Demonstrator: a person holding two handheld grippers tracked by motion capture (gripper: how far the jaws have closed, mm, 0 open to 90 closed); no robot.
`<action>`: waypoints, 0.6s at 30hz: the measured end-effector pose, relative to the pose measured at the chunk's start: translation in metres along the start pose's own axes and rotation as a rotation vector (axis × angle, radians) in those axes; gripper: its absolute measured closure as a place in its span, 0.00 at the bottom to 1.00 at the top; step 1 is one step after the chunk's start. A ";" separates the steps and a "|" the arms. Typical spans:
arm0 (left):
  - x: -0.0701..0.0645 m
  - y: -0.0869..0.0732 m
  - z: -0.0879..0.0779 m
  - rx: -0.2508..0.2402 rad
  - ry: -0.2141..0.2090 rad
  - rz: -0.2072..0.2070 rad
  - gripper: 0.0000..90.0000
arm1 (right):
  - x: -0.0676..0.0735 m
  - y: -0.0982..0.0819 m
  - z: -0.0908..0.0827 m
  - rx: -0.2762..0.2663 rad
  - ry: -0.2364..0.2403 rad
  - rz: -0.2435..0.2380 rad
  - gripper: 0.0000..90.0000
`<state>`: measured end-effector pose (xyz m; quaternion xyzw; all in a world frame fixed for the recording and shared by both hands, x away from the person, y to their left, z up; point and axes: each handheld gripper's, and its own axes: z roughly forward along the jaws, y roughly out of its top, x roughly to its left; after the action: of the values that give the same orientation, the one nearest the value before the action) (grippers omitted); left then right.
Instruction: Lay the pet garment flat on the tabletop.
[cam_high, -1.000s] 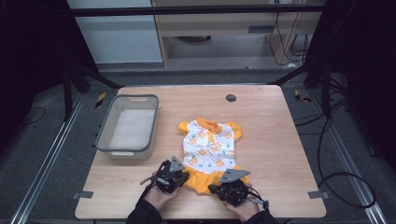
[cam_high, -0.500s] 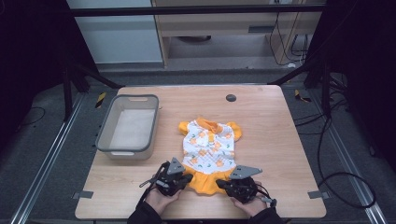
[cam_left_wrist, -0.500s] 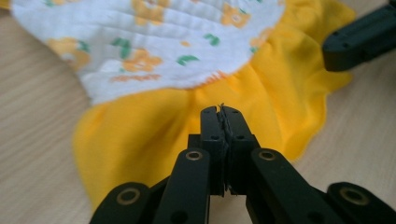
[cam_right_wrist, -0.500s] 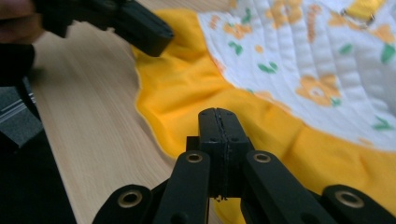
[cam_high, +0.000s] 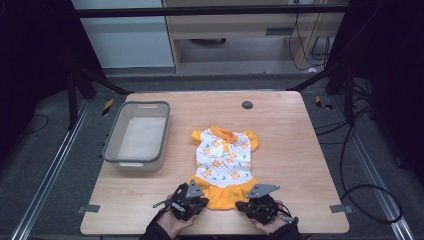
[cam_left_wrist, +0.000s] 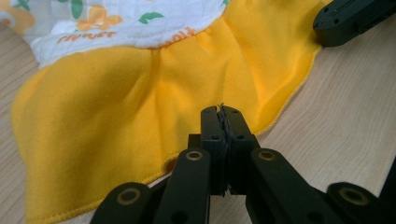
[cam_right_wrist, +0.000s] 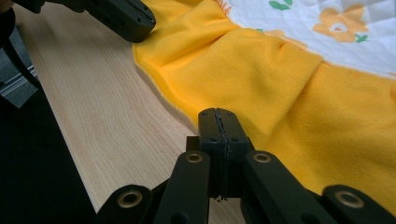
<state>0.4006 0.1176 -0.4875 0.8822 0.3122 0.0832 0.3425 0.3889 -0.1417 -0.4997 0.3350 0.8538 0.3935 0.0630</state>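
Held at the surface's (cam_high: 300, 130) near edge, two claws, both clenched with jaws pressed together: left claw (cam_high: 196, 198) at seven o'clock of the dress (cam_high: 222, 162), right claw (cam_high: 251, 201) at five o'clock. Tipped over the yellow skirt hem (cam_left_wrist: 140, 116) in both gripper views; cloth between the pads impossible to tell. Spread flat mid-surface, the small dress: orange skirt nearest, white flower-print bodice (cam_high: 223, 159) beyond, orange collar farthest. Set apart at ten o'clock, a grey bin (cam_high: 116, 145). Seen at twelve o'clock near the far edge, a dark round spot (cam_high: 247, 104).
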 end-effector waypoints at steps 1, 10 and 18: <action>0.000 0.002 -0.003 -0.015 -0.003 -0.005 0.98 | -0.001 0.002 -0.004 -0.028 -0.005 -0.001 1.00; 0.041 0.045 -0.028 -0.188 0.114 -0.027 0.99 | -0.024 0.022 -0.007 -0.155 -0.131 0.008 1.00; 0.084 0.092 0.008 -0.211 0.218 -0.095 1.00 | -0.037 0.026 0.005 -0.145 -0.165 0.019 1.00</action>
<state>0.5151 0.1122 -0.4388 0.8113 0.3784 0.1948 0.4008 0.4329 -0.1499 -0.4907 0.3688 0.8118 0.4258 0.1537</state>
